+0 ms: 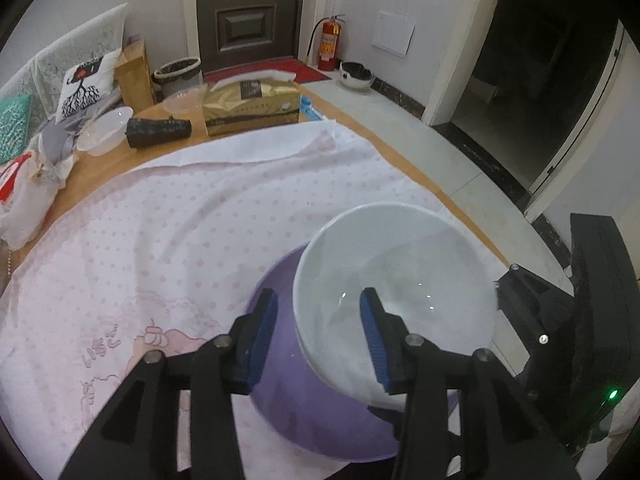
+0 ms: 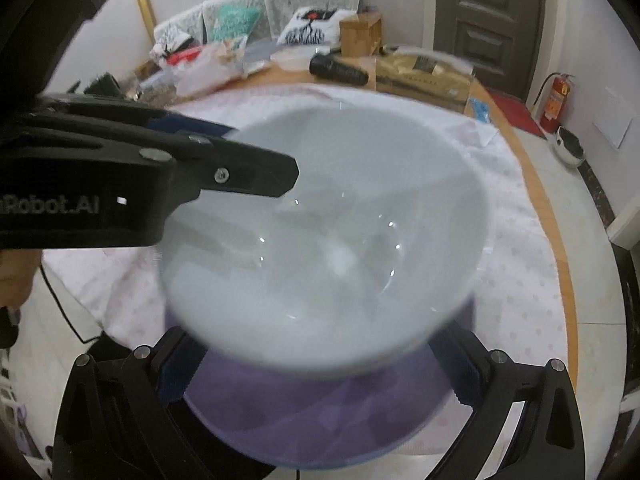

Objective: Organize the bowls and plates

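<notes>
A white bowl rests tilted inside a larger purple bowl on the dotted pink-and-white cloth. My left gripper is open and straddles the white bowl's near rim. One blue pad is outside the rim with a small gap, the other is inside the bowl. The right wrist view shows the white bowl blurred and close over the purple bowl. My right gripper stands open and wide, with a finger on either side of the stacked bowls. Its fingertips are hidden under the white rim.
At the table's far side lie a gold tissue box, a black roll, a clear plastic bowl and plastic bags. Tiled floor, a fire extinguisher and a door lie beyond.
</notes>
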Demonstrator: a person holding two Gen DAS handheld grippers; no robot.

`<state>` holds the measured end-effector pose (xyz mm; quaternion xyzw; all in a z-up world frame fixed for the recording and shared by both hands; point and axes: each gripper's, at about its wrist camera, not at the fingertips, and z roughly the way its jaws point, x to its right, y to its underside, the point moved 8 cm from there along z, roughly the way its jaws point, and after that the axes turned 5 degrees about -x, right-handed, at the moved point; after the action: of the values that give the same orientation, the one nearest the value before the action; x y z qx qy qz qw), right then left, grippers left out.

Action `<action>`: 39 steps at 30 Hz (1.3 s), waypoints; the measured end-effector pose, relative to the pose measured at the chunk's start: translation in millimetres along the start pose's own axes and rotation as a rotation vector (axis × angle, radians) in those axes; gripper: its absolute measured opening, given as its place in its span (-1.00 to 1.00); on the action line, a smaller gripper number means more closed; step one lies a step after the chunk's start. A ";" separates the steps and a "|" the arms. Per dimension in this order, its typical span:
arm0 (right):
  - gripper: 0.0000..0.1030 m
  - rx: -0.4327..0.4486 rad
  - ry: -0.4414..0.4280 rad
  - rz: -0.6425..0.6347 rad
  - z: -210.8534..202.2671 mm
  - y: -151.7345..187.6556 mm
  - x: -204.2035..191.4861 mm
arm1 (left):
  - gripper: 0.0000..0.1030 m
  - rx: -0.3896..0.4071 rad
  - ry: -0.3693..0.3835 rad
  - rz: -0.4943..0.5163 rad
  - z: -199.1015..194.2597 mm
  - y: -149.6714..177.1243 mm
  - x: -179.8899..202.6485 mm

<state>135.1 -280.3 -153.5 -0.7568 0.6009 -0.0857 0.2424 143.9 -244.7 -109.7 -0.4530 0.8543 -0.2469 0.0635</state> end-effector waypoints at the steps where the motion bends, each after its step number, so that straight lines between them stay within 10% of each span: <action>1: 0.93 0.006 -0.009 0.004 -3.0 -0.2 -0.3 | -0.18 0.009 -0.004 0.005 -4.1 0.2 0.6; 21: 0.93 0.209 -0.002 0.011 -85.9 -13.1 -7.1 | 0.99 0.197 -0.144 -0.054 -79.7 18.4 -14.1; 39: 0.94 0.354 0.025 0.024 -106.3 -35.9 -12.3 | 0.99 0.418 -0.346 -0.186 -134.1 48.2 -56.0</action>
<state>118.3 -290.9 -42.4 -0.6938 0.5886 -0.1969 0.3654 96.1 -128.2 -22.6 -0.5417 0.7161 -0.3417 0.2775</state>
